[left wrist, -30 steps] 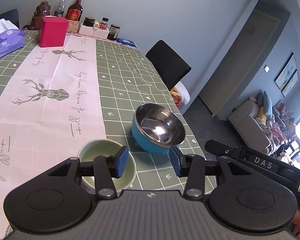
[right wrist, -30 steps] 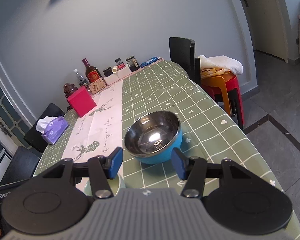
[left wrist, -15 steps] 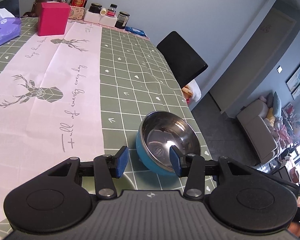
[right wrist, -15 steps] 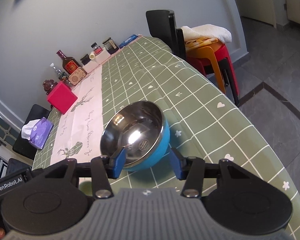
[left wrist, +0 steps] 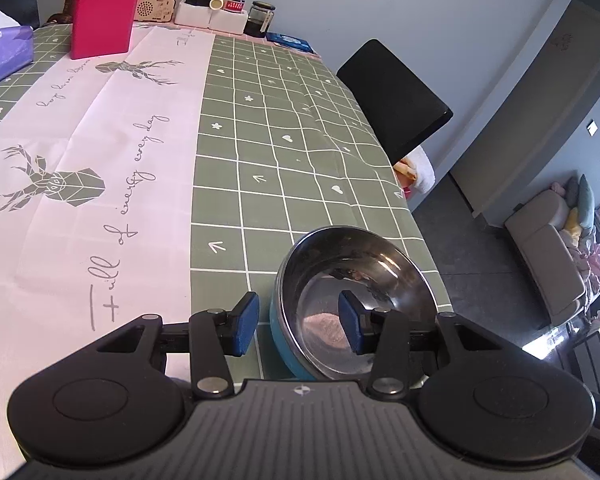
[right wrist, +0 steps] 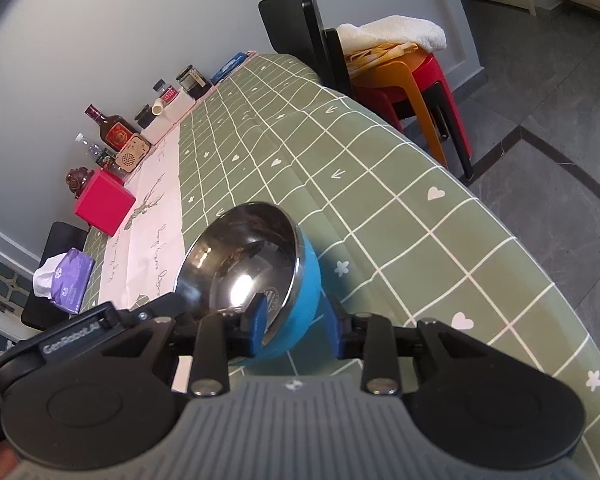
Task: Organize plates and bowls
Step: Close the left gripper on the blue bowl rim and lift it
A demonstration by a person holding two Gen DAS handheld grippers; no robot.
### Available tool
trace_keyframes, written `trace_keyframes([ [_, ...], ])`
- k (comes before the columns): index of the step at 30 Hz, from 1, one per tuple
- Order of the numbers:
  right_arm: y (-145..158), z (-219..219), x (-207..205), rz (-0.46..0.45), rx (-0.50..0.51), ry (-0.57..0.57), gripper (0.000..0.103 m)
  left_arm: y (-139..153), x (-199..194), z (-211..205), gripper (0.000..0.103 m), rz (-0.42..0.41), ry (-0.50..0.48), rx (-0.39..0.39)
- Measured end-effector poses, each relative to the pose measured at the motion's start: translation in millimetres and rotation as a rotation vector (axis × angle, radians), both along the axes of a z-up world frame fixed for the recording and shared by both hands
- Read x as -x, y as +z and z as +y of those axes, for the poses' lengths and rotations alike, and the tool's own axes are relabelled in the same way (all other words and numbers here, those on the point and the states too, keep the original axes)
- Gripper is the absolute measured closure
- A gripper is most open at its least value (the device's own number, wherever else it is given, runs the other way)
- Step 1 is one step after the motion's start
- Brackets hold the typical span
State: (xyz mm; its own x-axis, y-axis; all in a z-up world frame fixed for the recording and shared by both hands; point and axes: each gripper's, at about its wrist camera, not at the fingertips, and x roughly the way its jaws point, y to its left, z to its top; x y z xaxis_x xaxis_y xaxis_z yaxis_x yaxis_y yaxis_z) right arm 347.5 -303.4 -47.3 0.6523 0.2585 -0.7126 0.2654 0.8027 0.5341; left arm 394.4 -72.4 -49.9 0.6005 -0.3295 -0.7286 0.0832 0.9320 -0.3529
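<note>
A: We have one bowl (left wrist: 356, 304), steel inside, blue outside, on the green checked cloth near the bench (left wrist: 300, 140) edge on the chair side.

B: Left gripper (left wrist: 298, 322)? We see its jaws straddling the near-left wall of the bowl: one pad outside on the blue side, one inside over the steel. Gaps show on both sides, so released, not clamped.

A: Agreed. Right gripper (right wrist: 296, 318) is on the same bowl (right wrist: 256, 268) at its near rim, one pad inside, the other outside by the blue wall. Its jaws are closing with the wall between them; we see the outer pad apart from the blue, so no grip yet.

B: The bowl looks tipped in the right wrist view, but that whole view is rolled. We cannot tell if it has lifted off the cloth.

A: Far end of the bench: red box (left wrist: 102, 24), tissue pack (left wrist: 4, 54), bottles and jars by the wall. Black chair (left wrist: 392, 96) at the side.
</note>
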Motion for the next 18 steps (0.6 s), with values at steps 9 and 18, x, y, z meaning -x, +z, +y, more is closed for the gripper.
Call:
trace_keyframes([
  [9,-8.5,0.9,-6.8,0.019,-0.022,0.009,0.079,-18.0,-9.4,-1.6,0.076,0.037,0.041,-0.035],
  [18,-6.0,3.9,-4.4,0.011,-0.005,0.012,0.089,-12.1,-3.4,-11.3,0.089,0.028,0.004,-0.086],
])
